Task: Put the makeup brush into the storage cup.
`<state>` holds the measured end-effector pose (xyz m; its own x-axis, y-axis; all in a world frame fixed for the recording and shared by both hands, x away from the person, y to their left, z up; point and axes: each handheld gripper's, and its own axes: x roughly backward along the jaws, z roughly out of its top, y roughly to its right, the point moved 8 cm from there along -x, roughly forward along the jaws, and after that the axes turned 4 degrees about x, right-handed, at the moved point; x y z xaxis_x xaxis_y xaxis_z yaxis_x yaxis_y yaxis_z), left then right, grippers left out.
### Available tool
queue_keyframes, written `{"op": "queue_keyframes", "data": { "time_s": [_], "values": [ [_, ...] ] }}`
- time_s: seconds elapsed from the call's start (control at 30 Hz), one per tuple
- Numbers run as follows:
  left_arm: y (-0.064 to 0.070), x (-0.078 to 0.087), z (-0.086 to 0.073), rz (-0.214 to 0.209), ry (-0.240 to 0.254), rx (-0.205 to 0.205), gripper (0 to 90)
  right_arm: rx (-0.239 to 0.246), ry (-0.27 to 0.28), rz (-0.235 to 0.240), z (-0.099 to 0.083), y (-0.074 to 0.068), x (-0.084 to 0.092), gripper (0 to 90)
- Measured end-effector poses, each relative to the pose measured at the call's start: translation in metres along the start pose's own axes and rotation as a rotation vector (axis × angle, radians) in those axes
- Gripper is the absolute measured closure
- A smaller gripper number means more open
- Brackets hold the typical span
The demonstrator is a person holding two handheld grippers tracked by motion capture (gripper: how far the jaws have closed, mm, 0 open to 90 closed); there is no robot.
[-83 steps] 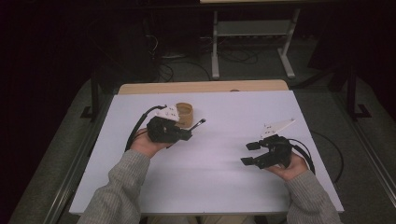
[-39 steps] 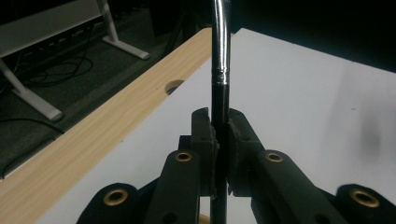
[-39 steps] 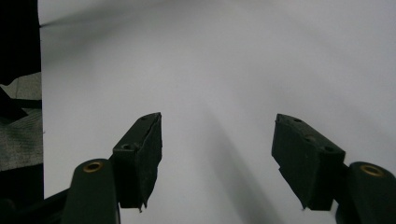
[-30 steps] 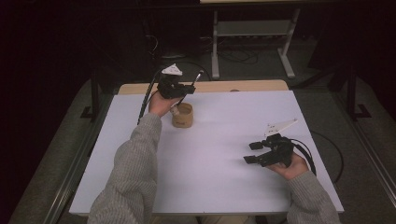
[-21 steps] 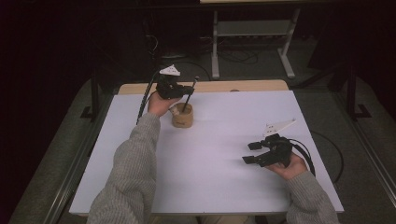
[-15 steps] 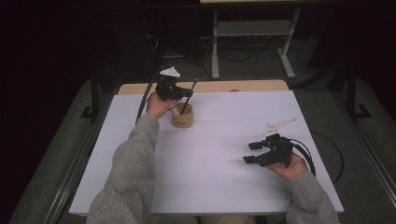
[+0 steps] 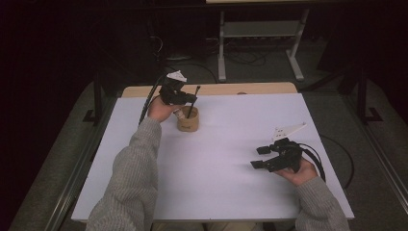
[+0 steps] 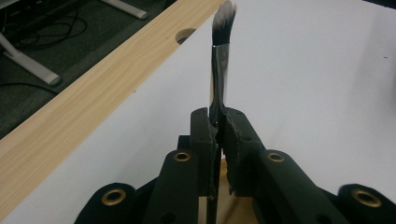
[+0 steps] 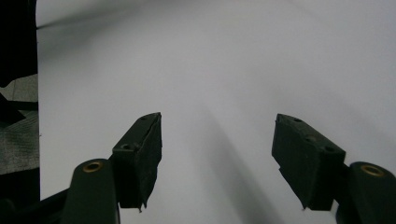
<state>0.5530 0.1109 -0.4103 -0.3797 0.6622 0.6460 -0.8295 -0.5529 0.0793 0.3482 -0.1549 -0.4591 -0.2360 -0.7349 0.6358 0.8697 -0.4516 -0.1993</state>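
A makeup brush (image 8: 220, 56) with a silver ferrule and a grey-white tip stands up between the jaws of my left gripper (image 8: 218, 122), which is shut on it. From above, that left gripper (image 7: 185, 100) hovers over a small brown cup (image 7: 188, 121) near the table's far edge, and the brush (image 7: 193, 100) slants with its lower end inside the cup. Over the white table at the right, my right gripper (image 7: 260, 157) is held open; its jaws (image 9: 217, 156) stand wide apart with nothing between them.
The white table top (image 7: 226, 159) has a bare wooden strip (image 7: 250, 88) along its far edge, with a round hole (image 8: 186, 35) in it. Beyond the table are a grey stand (image 7: 260, 33) and floor cables (image 7: 192, 62).
The left gripper has come down from above the far edge and lowered the brush's lower end into the cup. The right gripper has stayed in place, open.
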Motion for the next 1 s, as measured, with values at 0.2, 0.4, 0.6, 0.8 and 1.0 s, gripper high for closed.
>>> {"op": "queue_keyframes", "data": {
  "time_s": [0.2, 0.4, 0.6, 0.8, 1.0],
  "values": [
    [0.002, 0.003, 0.001, 0.012, -0.010, -0.004, 79.7, -0.004, 0.003, -0.003, 0.000, 0.001, 0.000, 31.8],
    [0.003, 0.005, 0.002, 0.017, -0.020, -0.011, 79.7, -0.004, 0.008, -0.009, 0.000, 0.002, 0.002, 31.7],
    [0.006, 0.007, 0.003, 0.016, -0.022, -0.015, 78.0, -0.010, 0.011, -0.018, -0.001, 0.004, 0.003, 31.4],
    [0.009, 0.010, 0.004, 0.014, -0.026, -0.006, 74.1, -0.017, 0.017, -0.039, -0.003, 0.008, 0.006, 30.8],
    [0.016, 0.016, 0.005, 0.004, -0.022, -0.006, 71.7, -0.030, 0.035, -0.070, -0.004, 0.013, 0.010, 30.3]
  ]
}}
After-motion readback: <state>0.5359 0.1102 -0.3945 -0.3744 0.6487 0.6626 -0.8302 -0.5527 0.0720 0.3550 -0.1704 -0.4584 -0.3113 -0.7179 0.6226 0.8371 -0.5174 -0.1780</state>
